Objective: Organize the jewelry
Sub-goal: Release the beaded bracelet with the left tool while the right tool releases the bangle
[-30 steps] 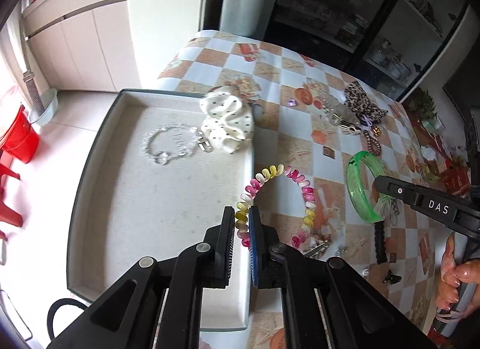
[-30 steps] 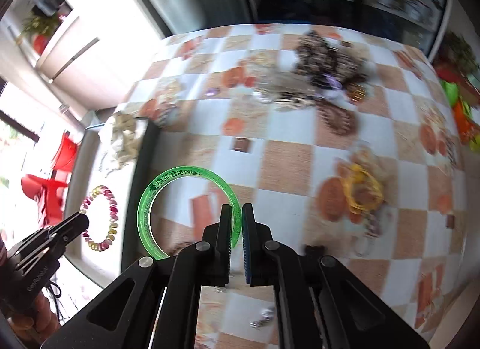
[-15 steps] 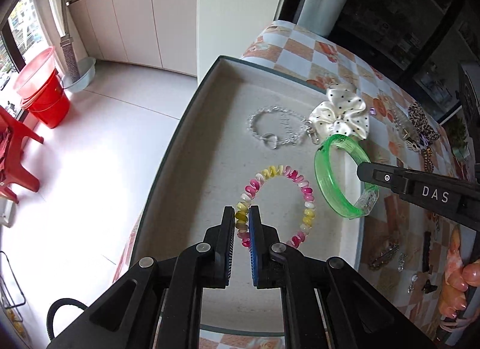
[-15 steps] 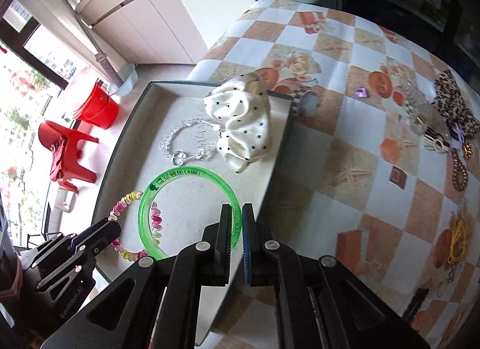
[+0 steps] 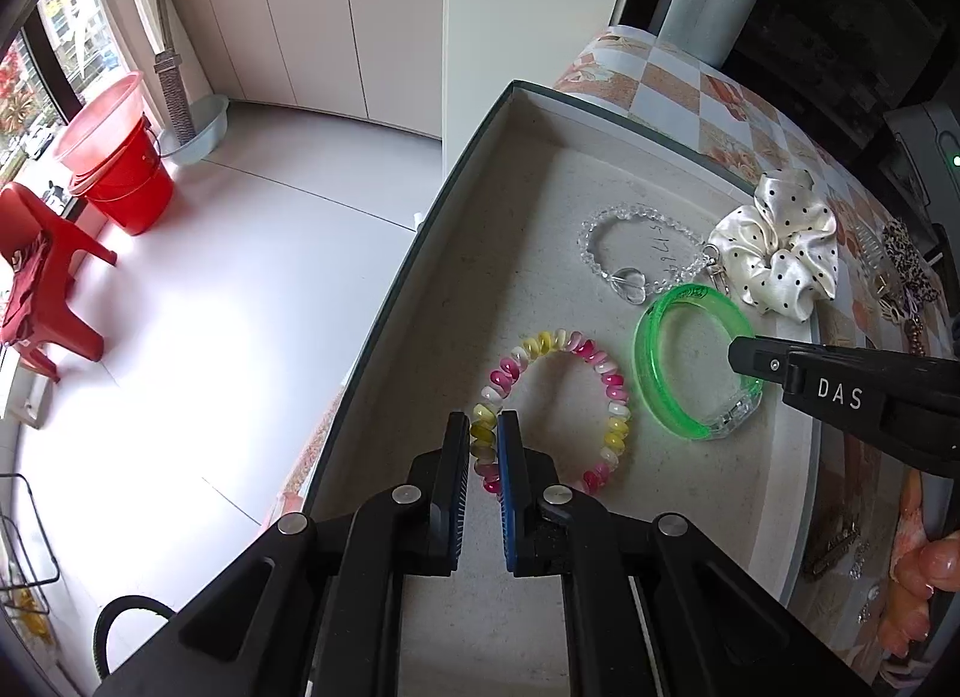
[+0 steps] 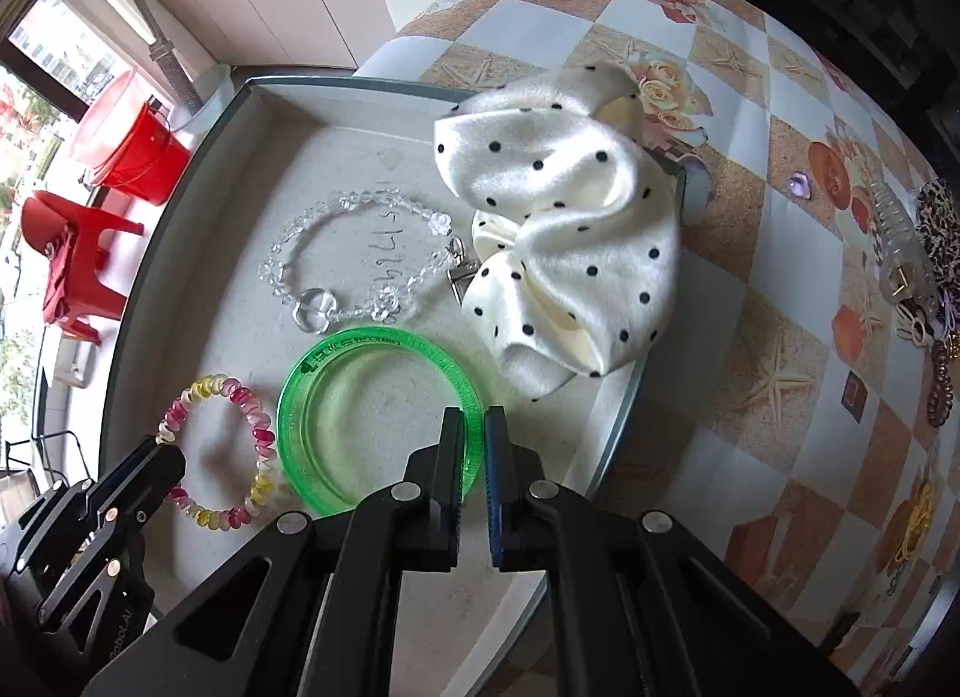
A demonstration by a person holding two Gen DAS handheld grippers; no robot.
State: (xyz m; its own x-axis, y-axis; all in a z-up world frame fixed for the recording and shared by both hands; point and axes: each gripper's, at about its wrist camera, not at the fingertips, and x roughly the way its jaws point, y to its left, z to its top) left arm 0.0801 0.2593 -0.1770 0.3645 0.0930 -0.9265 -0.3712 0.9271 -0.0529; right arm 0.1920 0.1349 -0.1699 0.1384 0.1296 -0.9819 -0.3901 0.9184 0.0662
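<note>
Both bracelets (image 5: 555,409) now over tray (image 5: 420,253)

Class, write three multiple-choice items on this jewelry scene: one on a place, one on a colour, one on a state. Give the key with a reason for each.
1. Where does the scrunchie lie?
A. flat in the middle of the tray
B. over the tray's rim
C. on the floor

2. What colour is the bangle in the right gripper?
A. green
B. blue
C. red

3. What is the left gripper doing?
A. open above the tray
B. shut on nothing
C. shut on the bead bracelet

Key: B, its folds drape across the edge of the tray; A, the ring is clear green; C, the fingers pinch its beads.
</note>
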